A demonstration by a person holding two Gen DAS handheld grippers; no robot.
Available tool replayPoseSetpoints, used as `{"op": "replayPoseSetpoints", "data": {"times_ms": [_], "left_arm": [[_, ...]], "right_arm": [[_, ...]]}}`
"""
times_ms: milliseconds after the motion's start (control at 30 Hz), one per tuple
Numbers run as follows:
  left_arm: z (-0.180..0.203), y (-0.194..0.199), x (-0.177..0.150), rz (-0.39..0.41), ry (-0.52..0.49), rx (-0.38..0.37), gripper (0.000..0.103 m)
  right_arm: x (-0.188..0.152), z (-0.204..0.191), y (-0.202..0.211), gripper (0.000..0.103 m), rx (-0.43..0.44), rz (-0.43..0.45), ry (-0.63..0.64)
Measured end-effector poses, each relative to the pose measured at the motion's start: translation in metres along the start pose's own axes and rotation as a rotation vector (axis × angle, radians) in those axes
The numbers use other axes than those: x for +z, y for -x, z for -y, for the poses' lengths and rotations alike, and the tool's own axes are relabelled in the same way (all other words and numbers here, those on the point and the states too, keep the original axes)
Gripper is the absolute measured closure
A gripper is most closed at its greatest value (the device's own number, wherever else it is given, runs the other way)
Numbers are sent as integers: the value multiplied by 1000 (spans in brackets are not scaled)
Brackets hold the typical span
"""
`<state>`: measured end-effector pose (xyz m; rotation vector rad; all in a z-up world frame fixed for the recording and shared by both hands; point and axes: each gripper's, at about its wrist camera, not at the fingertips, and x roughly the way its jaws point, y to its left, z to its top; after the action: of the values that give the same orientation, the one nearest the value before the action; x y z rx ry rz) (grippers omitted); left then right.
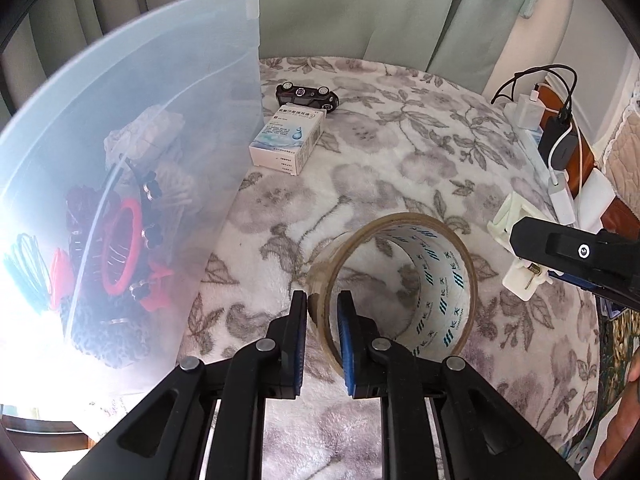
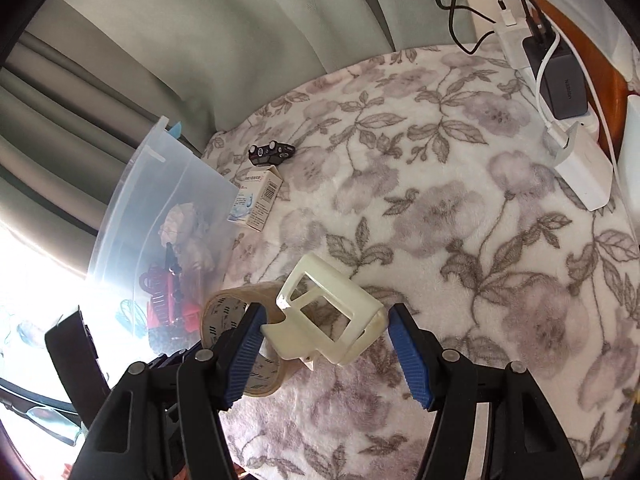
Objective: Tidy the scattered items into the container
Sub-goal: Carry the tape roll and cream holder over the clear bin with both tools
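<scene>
We pinch the tape roll point(image 1: 394, 300) with our left tool point(image 1: 323, 340).
Our right tool point(image 2: 326, 350) spreads around the cream frame point(image 2: 328, 312), right of the container point(image 1: 132, 160).

Cover: floral fleece blanket point(image 2: 460, 216), white with grey-purple blooms
Backdrop: pale green curtains point(image 2: 224, 40)
Right edge: white power strip point(image 2: 584, 172), dark charger brick point(image 2: 564, 84), black and white cables
Under strip: possibly a wooden ledge point(image 2: 580, 32)
</scene>
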<state>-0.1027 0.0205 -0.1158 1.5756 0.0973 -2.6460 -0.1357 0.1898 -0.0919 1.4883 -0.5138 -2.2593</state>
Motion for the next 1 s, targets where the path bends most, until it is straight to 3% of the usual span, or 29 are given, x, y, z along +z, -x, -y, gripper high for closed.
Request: {"op": "replayPoseSetpoints", "data": {"times_ms": [533, 1000], "left_arm": [[18, 30, -11, 53, -65, -60, 90], [-3, 80, 3, 183, -3, -102, 90]], "right_arm": [[-18, -27, 34, 37, -1, 69, 57], [-21, -66, 60, 37, -9, 134, 158]]}}
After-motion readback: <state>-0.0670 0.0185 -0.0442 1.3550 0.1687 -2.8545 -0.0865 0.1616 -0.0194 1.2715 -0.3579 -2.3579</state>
